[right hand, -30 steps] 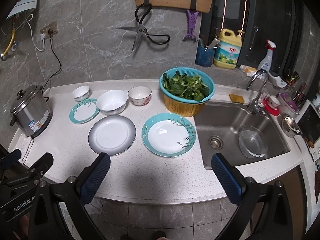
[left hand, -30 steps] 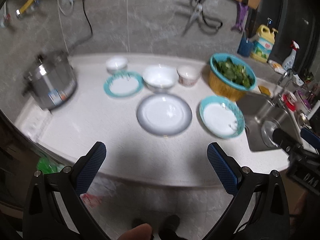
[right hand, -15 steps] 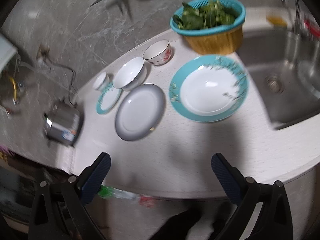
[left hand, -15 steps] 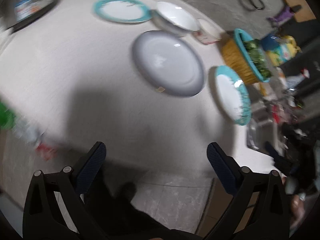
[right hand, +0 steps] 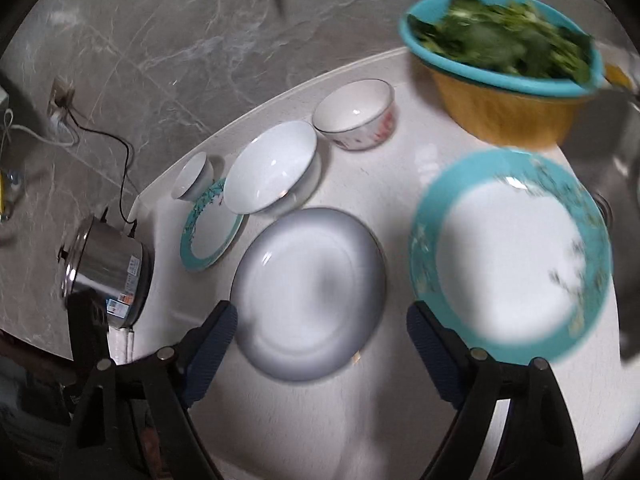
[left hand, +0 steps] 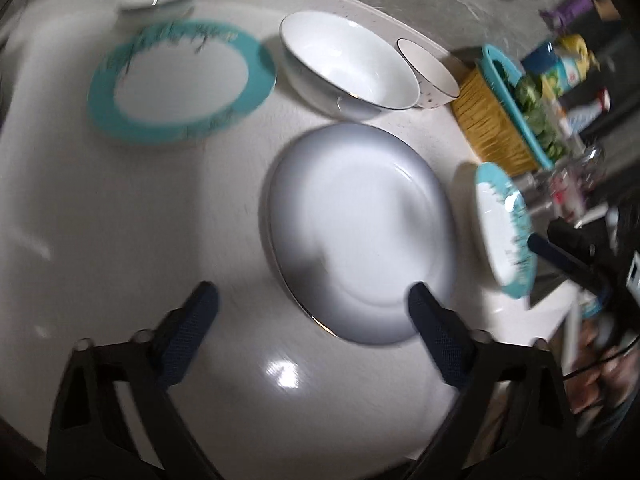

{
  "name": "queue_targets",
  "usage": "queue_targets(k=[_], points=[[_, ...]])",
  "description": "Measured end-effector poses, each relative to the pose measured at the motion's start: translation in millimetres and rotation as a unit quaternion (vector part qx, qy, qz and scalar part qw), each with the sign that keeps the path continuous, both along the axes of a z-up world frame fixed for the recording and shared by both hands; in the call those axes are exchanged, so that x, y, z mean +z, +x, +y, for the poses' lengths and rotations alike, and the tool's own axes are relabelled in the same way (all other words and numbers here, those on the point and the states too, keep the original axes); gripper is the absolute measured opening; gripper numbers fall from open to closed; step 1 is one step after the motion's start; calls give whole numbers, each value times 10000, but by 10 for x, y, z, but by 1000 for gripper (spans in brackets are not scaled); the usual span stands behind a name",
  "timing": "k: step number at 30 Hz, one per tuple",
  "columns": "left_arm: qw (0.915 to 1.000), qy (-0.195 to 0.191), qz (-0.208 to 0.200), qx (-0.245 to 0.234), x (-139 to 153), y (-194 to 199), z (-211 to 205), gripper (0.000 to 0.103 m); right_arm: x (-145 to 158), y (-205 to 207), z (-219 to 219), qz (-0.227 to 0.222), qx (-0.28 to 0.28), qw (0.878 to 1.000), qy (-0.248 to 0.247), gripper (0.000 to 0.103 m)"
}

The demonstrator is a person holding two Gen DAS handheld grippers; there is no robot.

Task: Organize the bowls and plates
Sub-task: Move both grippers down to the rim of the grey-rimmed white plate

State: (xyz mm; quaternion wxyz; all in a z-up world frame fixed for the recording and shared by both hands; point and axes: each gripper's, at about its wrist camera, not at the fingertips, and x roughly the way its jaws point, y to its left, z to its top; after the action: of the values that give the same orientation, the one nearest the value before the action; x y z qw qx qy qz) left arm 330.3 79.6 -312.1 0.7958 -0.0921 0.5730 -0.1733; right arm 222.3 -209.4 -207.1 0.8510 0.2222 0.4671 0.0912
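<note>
On the white stone counter (right hand: 392, 184), a grey-rimmed round plate (right hand: 308, 292) lies between two teal-rimmed plates (right hand: 508, 252), white bowls (right hand: 272, 168) behind. Left gripper (left hand: 312, 300) and right gripper (right hand: 320, 320): jaws wide, closing, empty.

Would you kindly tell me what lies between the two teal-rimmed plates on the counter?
The grey plate lies between the small teal plate and large teal plate, clearest in the right wrist view.

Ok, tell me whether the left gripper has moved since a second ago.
Yes. The left gripper has come down and forward toward the grey plate, jaws closing with nothing between them.
</note>
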Motion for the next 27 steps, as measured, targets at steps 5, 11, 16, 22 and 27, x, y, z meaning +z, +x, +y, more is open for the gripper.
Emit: queue_targets(k=[5,11,16,22,27], points=[[9997,43,196,-165,-225,171,-60,73,-325,54,3,458,84,9986,260,68],[9994,-86,329,-73,-342,431,-27,73,-639,42,23,690,-45,9958,595,67],[9993,51,277,-252,-346,634,-62,73,-762,115,-30,637,-459,9944,707,67],[9979,197,218,-574,-340,745,-235,73,-882,52,-86,618,-716,9931,690,63],[9969,298,220,-697,-335,891,-313,73,-911,-5,-90,615,-863,9921,673,63]])
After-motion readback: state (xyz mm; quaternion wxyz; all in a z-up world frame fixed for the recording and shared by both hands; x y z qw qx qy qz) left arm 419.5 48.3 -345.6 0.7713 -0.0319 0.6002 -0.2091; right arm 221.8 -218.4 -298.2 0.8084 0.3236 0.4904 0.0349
